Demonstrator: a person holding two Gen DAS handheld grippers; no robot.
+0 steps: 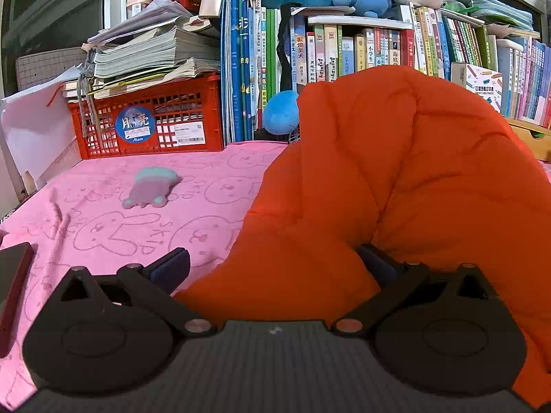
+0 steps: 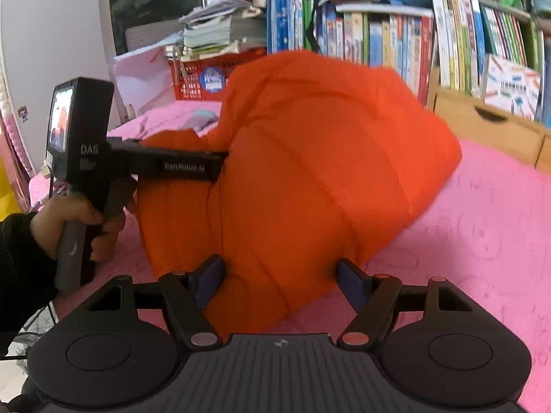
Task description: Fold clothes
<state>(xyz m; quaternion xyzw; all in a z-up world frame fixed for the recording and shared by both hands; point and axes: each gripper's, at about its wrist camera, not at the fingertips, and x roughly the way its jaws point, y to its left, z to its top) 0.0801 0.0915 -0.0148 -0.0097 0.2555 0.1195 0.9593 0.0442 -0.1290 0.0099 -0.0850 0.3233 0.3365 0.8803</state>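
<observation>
An orange padded jacket (image 1: 396, 186) is bunched up in a tall heap on the pink blanket (image 1: 113, 206), which covers what looks like a bed, though the surface under it is hidden. The left gripper (image 1: 275, 265) has its fingers (image 1: 172, 265) spread wide, with a fold of the jacket lying loosely between them and over the right-hand one; nothing is pinched. The right gripper (image 2: 279, 282) is likewise open, its two fingers (image 2: 208, 284) standing apart on either side of the lower edge of the jacket. In the right wrist view a hand (image 2: 69, 220) in a dark sleeve grips the handle of the left gripper, whose front end is buried in the fabric. A small grey-blue toy (image 1: 151, 189) lies on the blanket near a red crate (image 1: 151, 120), and books (image 1: 344, 51) line the back.
</observation>
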